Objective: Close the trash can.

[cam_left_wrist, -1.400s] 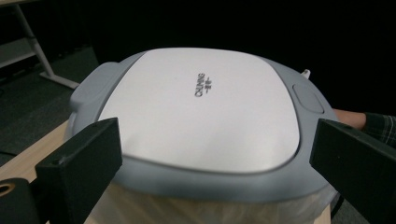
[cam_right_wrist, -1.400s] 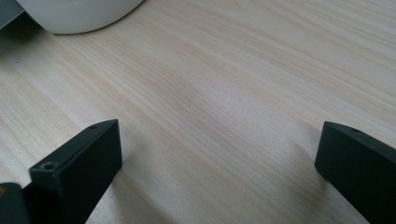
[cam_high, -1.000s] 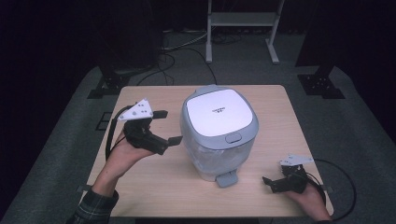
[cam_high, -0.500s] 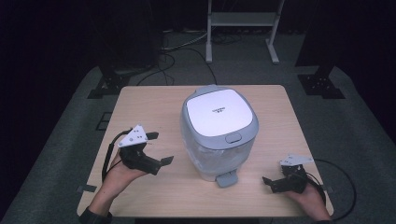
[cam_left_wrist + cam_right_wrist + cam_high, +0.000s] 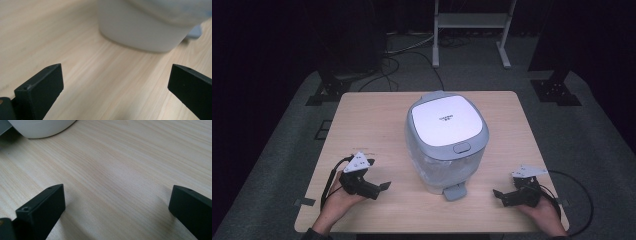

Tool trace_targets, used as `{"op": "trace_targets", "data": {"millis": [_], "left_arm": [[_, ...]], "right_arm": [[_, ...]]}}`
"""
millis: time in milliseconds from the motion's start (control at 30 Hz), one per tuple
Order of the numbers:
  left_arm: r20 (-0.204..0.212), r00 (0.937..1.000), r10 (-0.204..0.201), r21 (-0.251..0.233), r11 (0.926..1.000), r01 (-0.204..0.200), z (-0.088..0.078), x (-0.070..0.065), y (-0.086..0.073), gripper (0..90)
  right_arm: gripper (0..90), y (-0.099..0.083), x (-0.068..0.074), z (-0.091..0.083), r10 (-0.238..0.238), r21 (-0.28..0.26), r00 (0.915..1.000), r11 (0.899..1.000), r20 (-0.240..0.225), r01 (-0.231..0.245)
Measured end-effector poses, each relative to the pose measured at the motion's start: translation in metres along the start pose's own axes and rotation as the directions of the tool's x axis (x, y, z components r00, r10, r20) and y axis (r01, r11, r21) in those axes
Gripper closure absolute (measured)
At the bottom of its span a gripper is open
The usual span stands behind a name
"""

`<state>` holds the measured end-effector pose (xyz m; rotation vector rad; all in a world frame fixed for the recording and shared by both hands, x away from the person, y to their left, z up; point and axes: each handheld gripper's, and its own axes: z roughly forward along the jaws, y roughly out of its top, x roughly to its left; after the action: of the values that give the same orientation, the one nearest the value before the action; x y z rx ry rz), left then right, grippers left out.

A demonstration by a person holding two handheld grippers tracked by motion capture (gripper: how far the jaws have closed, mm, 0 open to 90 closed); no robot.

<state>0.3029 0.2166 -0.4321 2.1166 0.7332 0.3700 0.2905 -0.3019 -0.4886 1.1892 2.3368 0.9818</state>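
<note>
A white and grey rice cooker (image 5: 446,137) stands with its lid closed in the middle of the wooden table (image 5: 372,117); a grey tab (image 5: 455,191) sticks out at its front base. My left gripper (image 5: 379,190) rests low near the front left edge, open and holding nothing, pointing toward the cooker's base (image 5: 140,32). Near the front right edge my right gripper (image 5: 498,196) lies open with nothing between its jaws, also aimed at the cooker (image 5: 37,127).
The table's edges are close behind both hands. Dark floor surrounds the table, with cables (image 5: 407,55) and a metal stand (image 5: 472,25) beyond its far side. A cable loop (image 5: 574,200) trails off the front right corner.
My left gripper has come down and back from beside the cooker's upper left to the front left of the table. The right gripper has stayed where it was.
</note>
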Motion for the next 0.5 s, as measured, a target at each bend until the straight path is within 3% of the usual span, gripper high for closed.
{"op": "trace_targets", "data": {"millis": [233,367,500], "left_arm": [[-0.029,0.9996,-0.001,0.089,0.9960,0.004,0.005,0.003,-0.022,0.0],[-0.042,0.9989,0.019,0.165,0.9862,-0.011,0.010,0.003,-0.034,0.0],[-0.045,0.9988,0.020,0.207,0.9783,-0.010,0.014,0.004,-0.042,0.0]], "right_arm": [[0.0,0.000,0.000,0.000,0.002,-0.001,1.0000,1.000,0.002,-0.002],[0.0,0.000,0.000,0.000,0.002,-0.001,1.0000,1.000,0.002,-0.002],[0.0,0.000,0.000,0.000,0.004,-0.001,1.0000,1.000,0.003,-0.004]]}}
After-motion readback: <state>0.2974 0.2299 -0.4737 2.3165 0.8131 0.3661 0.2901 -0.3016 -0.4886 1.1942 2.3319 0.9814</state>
